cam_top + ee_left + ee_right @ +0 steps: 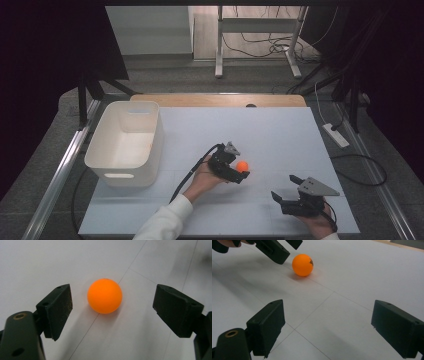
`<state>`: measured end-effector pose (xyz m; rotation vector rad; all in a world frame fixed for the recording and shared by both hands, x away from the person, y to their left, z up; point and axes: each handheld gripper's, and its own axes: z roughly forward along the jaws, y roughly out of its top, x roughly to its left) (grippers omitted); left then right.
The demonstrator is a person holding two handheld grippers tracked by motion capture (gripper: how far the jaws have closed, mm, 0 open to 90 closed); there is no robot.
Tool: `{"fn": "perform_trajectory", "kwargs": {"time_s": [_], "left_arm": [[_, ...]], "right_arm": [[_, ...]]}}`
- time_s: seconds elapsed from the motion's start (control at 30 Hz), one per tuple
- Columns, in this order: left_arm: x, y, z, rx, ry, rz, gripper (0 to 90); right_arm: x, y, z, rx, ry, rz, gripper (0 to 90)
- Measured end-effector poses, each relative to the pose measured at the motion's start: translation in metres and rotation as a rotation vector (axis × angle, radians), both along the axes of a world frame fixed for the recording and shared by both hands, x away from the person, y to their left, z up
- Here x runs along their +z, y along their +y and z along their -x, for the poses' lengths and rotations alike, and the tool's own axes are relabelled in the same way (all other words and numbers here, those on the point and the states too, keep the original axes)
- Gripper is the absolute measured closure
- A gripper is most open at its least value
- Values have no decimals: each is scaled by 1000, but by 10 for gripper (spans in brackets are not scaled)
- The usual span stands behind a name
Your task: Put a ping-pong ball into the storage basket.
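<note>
White sheeting covered the table (280, 140), and the ball (104, 296) lay bare on it between the left gripper's (112, 306) spread jaws — framed for a grasp, untouched. The right gripper (328, 327) waited apart, jaws released, while the bin (125, 145) sat left — likely the ball's destination.

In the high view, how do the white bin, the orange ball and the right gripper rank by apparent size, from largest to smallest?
1. White bin, clearly the largest.
2. Right gripper, much smaller than the bin, though it is nearer the camera, which may enlarge it.
3. Orange ball, the smallest.
</note>
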<state>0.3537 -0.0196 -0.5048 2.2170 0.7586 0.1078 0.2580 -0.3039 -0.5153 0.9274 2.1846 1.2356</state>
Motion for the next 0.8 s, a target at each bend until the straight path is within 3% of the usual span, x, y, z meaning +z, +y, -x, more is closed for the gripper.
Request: {"fn": "perform_trajectory", "kwargs": {"time_s": [0.3, 0.8], "left_arm": [[-7, -9, -5, 2, 11, -9, 171], [-14, -19, -10, -6, 20, -63, 167]], "right_arm": [[0, -1, 0, 0, -1, -4, 112], [0, -2, 1, -4, 0, 1, 112]]}}
